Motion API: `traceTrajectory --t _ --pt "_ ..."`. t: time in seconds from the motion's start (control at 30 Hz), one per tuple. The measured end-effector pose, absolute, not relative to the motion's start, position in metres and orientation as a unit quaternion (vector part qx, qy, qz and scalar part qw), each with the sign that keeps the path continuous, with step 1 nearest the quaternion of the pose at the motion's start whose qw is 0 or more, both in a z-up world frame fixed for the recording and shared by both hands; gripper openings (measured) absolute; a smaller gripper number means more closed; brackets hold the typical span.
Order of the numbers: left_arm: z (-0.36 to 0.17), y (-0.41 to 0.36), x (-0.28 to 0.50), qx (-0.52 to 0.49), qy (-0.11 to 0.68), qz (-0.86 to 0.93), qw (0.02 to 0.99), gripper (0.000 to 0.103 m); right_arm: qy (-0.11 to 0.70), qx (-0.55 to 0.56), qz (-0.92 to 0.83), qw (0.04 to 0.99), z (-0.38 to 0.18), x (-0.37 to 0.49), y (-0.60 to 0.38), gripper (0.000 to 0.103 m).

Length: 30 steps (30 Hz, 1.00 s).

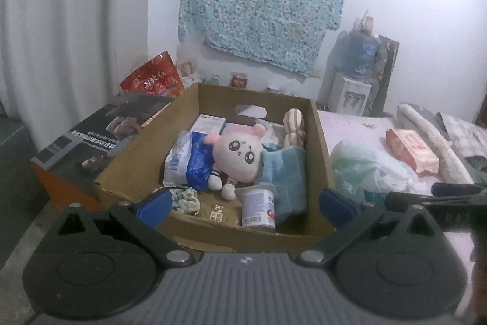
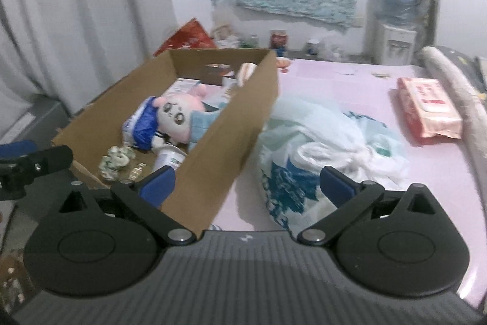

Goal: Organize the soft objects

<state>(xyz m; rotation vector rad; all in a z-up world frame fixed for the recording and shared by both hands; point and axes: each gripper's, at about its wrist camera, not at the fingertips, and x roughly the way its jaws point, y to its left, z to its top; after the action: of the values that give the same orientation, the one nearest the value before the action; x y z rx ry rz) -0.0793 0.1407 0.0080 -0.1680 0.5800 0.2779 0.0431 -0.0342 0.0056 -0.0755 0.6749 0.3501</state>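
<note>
We hold both grippers wide open w/ nothing between the blue pads: left gripper (image 1: 245, 204) sits just in front of the cardboard box (image 1: 134, 163), its pads either side of the near wall; right gripper (image 2: 246, 183) hangs over the box's right near corner and the plastic bags (image 2: 322, 142) beside it. In the right wrist view, part of the left gripper shows at the far left edge. No earlier view to compare, so we only say how the jaws stand. Inside the box: a pink-and-white plush doll (image 1: 239, 154) lying face up approx. mid-box, a blue-and-white packet (image 1: 190, 163) touching its left side, a light blue soft item (image 1: 286, 172) against the right wall, a striped beige plush (image 1: 293, 127) upright in the back right corner, a white cup (image 1: 258, 207) on its side near the front, and a small green-white crumpled fabric piece (image 1: 185, 198) at the front left. A flat white carton (image 1: 210, 124) lies at the back. Box rests on a pink surface (image 2: 350, 87); can't tell if it's a desk or bed. Right of the bags, well apart, lies a pink wipes pack (image 2: 429, 108), w/ a rolled pale bundle (image 2: 456, 87) just beyond. A red snack bag (image 1: 152, 78) stands behind the box's left corner; a water dispenser (image 1: 356, 75) stands at the far wall.
</note>
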Motion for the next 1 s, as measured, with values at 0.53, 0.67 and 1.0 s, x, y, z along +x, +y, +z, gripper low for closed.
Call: traceTrajectory --t 0.53,0.67,1.0 --pt "-0.003 0.129 -0.064 -0.039 0.335 0.109 0.935 0.103 0.292 -0.078 0.108 0.947 0.005 0.012 -0.018 0.102" --pt "-0.003 0.130 -0.062 -0.040 0.335 0.104 0.936 0.103 0.293 -0.062 0.107 0.948 0.007 0.012 -0.016 0.102" --pt "-0.008 0.130 -0.058 -0.043 0.344 0.111 0.931 0.103 0.318 -0.047 0.115 0.940 0.004 0.016 -0.018 0.102"
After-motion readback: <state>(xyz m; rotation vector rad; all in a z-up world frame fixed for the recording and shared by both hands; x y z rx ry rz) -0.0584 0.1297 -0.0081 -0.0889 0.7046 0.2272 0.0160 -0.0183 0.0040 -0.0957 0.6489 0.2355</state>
